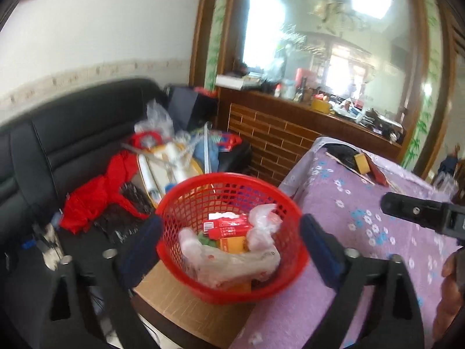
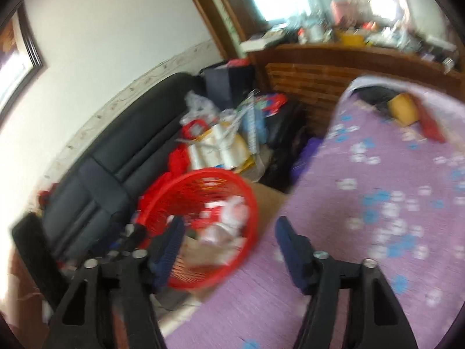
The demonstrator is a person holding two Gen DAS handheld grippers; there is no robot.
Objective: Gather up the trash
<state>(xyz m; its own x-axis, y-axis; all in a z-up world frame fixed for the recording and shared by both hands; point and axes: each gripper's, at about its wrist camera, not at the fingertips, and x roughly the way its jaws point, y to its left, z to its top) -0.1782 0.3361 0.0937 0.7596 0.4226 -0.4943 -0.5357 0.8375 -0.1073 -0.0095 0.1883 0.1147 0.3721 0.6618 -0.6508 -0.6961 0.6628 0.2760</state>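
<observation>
A cluttered room: black sofa [image 1: 72, 145] along the wall, counter under a purple floral cloth [image 1: 363, 232]. The red mesh basket [image 1: 229, 241] sits at the counter's bare wooden corner, holding plastic bags [image 1: 232, 261] and red cartons [image 1: 229, 226]. My left claw [image 1: 229, 250] stands open, straddling the basket without touching. My right claw [image 2: 226, 247] is open and empty beside it. The basket looks light, its mesh flexible; I judge the rim the firmest hold.
</observation>
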